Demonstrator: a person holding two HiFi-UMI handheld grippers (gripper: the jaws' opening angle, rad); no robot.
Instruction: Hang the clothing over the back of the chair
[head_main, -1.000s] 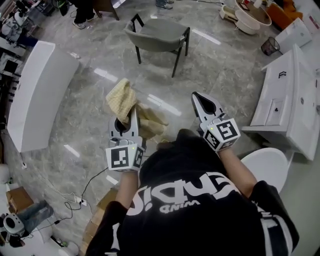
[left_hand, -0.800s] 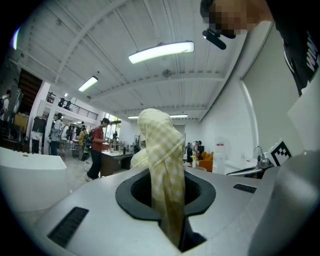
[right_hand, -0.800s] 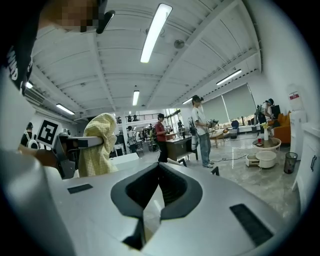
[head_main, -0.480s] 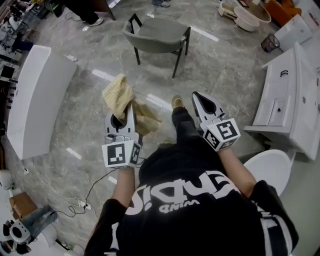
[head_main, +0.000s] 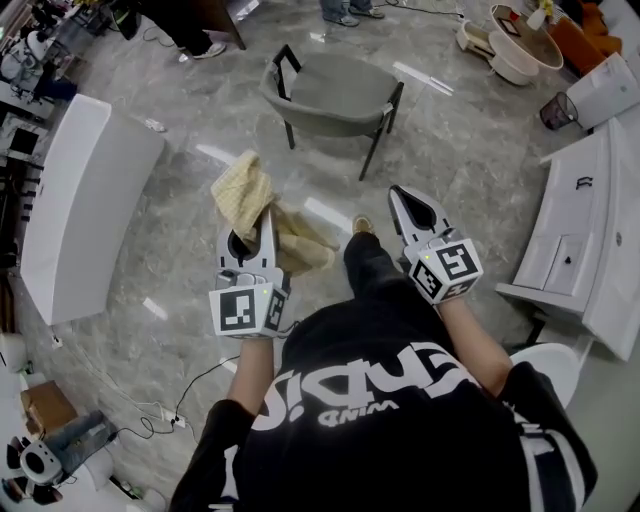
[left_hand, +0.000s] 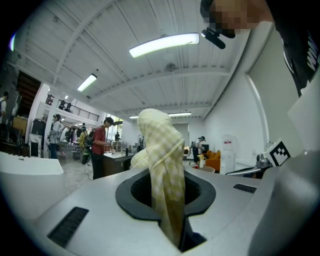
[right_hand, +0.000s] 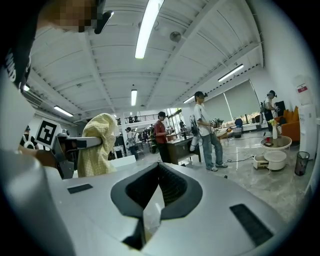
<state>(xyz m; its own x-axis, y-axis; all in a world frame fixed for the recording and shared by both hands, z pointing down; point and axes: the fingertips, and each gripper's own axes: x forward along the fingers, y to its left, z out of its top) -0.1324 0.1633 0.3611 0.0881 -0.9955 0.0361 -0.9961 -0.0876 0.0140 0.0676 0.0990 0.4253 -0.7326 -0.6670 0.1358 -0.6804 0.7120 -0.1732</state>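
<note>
Our left gripper (head_main: 266, 222) has its fingers pinched almost shut on the cloth (head_main: 243, 190), which bunches up past them and hangs loose beside them. Our right gripper (head_main: 402, 195) is closed and empty. The chair (head_main: 335, 95) stands ahead, well apart from us. Held by one bunched fold, the cloth could slip free, or drape lopsided and slide off the chair.

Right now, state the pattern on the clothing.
Pale yellow check clothing; clearest in the left gripper view.
</note>
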